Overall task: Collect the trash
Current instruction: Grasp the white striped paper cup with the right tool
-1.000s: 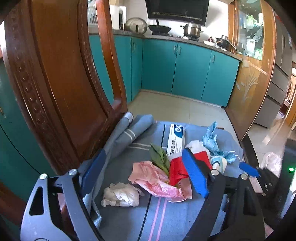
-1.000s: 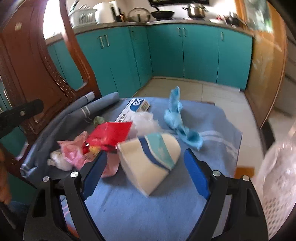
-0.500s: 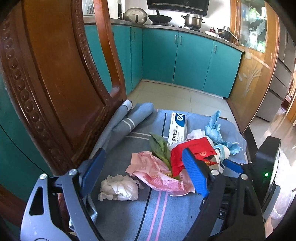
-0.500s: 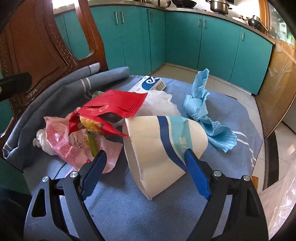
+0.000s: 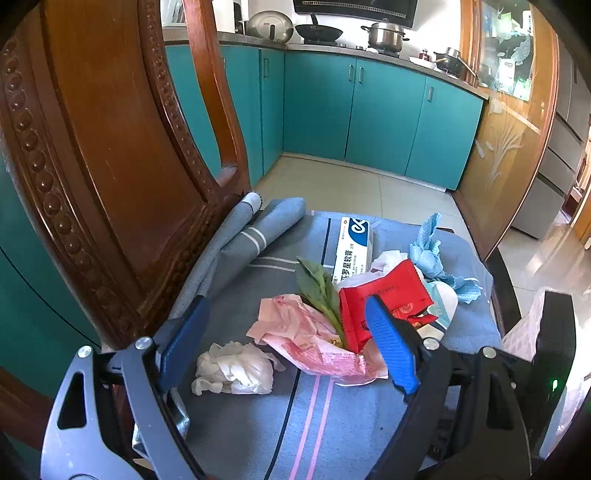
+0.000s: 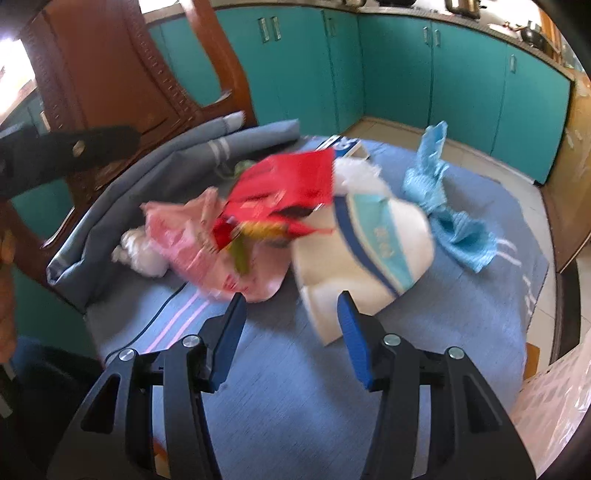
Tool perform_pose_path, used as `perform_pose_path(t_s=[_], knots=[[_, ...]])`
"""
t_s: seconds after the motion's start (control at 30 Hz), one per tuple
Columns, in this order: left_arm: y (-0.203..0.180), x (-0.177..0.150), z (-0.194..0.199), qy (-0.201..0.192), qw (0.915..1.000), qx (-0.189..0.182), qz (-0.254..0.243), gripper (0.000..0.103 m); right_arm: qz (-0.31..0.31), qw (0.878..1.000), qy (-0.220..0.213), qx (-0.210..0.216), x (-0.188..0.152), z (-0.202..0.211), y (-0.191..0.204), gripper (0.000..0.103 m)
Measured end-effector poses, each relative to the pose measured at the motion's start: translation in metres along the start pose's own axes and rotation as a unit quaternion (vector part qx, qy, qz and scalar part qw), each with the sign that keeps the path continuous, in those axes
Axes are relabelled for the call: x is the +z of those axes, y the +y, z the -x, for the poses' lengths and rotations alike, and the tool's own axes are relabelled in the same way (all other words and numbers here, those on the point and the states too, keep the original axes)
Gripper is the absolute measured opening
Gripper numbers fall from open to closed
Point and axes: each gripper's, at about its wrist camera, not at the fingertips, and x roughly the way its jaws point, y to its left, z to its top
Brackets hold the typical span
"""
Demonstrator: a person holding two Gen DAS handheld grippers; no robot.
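On the blue cloth point(image 5: 369, 424) lies a small heap of litter: one white tissue wad point(image 5: 232, 369), one pink wrapper point(image 5: 306, 339), one red packet point(image 5: 384, 295), one green leaf point(image 5: 317, 288), one long white box point(image 5: 352, 247), one paper cup point(image 6: 369, 240) and one crumpled blue wipe point(image 5: 428, 251). A second white tissue point(image 5: 388, 258) shows behind the red packet. One carved wooden chair back point(image 5: 103, 147) stands at the left. On the far counter sit one steel pot point(image 5: 384, 35), one black wok point(image 5: 317, 31) and one round lid point(image 5: 269, 26). Two grippers are in view, the left point(image 5: 284, 347) and the right point(image 6: 291, 328).

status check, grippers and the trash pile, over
Left gripper open over pile. Right gripper closing, near paper cup edge, nothing pinched. Red wrapper overlaps cup.
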Motion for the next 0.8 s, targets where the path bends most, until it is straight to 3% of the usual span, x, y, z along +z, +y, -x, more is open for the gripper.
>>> perform_pose_path(t_s=[0.17, 0.37, 0.4, 0.57, 0.8], knots=[[0.001, 0.0, 0.0, 0.002, 1.0, 0.001, 0.002, 0.087, 0.052, 0.996, -0.007, -0.075, -0.011, 0.002, 0.018, 0.058], [0.001, 0.0, -0.002, 0.004, 1.0, 0.001, 0.003, 0.087, 0.038, 0.995, -0.011, -0.092, -0.013, -0.007, 0.013, 0.056], [0.002, 0.0, -0.002, 0.004, 1.0, 0.002, 0.003, 0.087, 0.036, 0.995, -0.013, -0.092, -0.012, -0.007, 0.012, 0.054], [0.005, -0.001, -0.001, 0.007, 1.0, 0.004, 0.006, 0.087, 0.041, 0.996, -0.009, -0.079, -0.009, -0.009, 0.011, 0.02], [0.004, -0.001, 0.0, 0.007, 1.0, 0.003, 0.004, 0.087, 0.048, 0.997, -0.009, -0.057, -0.013, -0.002, 0.015, 0.002]])
